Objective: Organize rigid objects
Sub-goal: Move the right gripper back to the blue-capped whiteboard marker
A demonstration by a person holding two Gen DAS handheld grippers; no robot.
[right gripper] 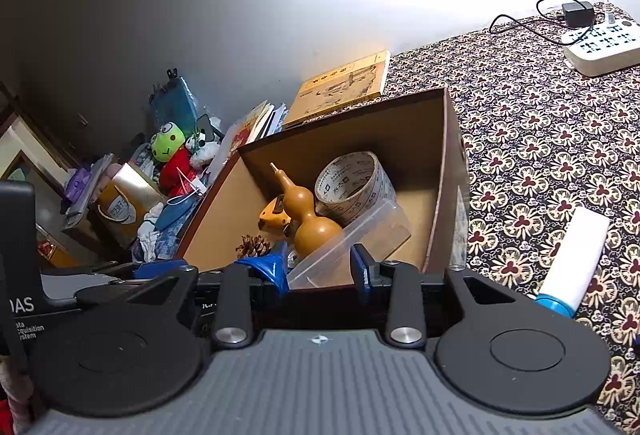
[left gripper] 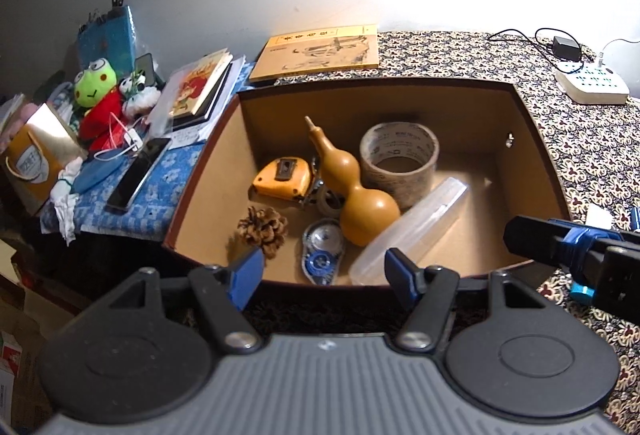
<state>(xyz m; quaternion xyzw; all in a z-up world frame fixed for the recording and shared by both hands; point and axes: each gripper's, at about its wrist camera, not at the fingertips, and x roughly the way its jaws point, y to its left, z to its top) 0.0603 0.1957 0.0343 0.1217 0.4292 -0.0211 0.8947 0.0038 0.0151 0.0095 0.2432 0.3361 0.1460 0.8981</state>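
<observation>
Left wrist view: the left gripper (left gripper: 322,271), fingers wide and empty, hovers at the near rim of a cardboard box (left gripper: 536,139) holding a gourd (left gripper: 356,195), tape roll (left gripper: 398,159), tape measure (left gripper: 284,179) and pinecone (left gripper: 264,227).

Right wrist view: the right gripper (right gripper: 320,271), fingers also wide and empty. A white tube (right gripper: 574,259) lies on the patterned bench (right gripper: 540,139), probably next to collect. The tape's print is unreadable.

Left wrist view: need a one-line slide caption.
Open left claw hovers over a cardboard box holding a gourd, tape roll, tape measure and pinecone.
</observation>
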